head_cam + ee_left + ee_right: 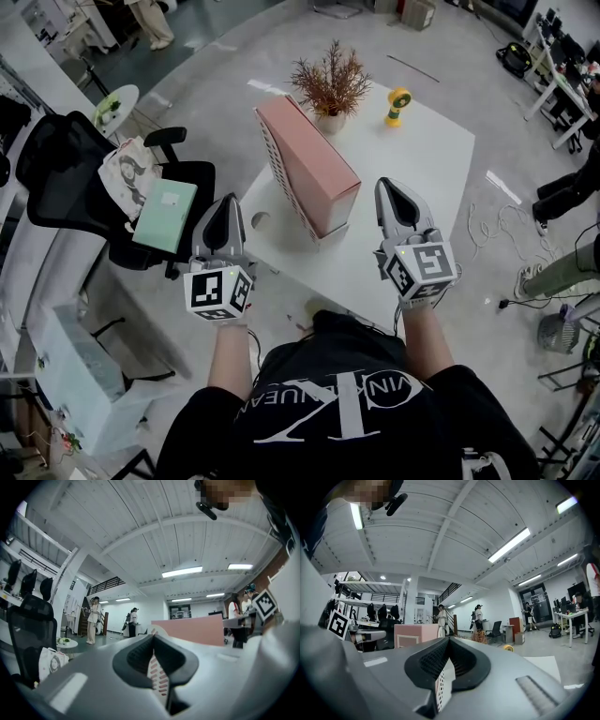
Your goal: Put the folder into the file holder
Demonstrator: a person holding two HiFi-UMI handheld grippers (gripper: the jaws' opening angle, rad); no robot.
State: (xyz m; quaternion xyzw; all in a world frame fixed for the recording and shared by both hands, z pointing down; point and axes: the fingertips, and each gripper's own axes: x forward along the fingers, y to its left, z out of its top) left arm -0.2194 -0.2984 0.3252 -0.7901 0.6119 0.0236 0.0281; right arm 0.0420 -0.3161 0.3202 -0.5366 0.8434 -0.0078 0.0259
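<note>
A pink file holder (pixel 309 169) stands upright on the white table (pixel 422 159), its slotted side facing left. A pale green folder (pixel 166 216) lies on the seat of a black office chair (pixel 66 178), left of the table. My left gripper (pixel 228 202) hovers at the table's left front corner, between folder and holder, shut and empty. My right gripper (pixel 392 187) hangs over the table right of the holder, also shut on nothing. The left gripper view shows the shut tips (pixel 153 637) pointing at the holder (pixel 192 630). In the right gripper view the shut tips (pixel 449 640) point past the holder (pixel 415 634).
A dried plant in a white pot (pixel 330 84) and a small yellow fan (pixel 397 105) stand at the table's far edge. A printed tote bag (pixel 127 173) rests on the chair beside the folder. A light box (pixel 75 375) sits on the floor at lower left.
</note>
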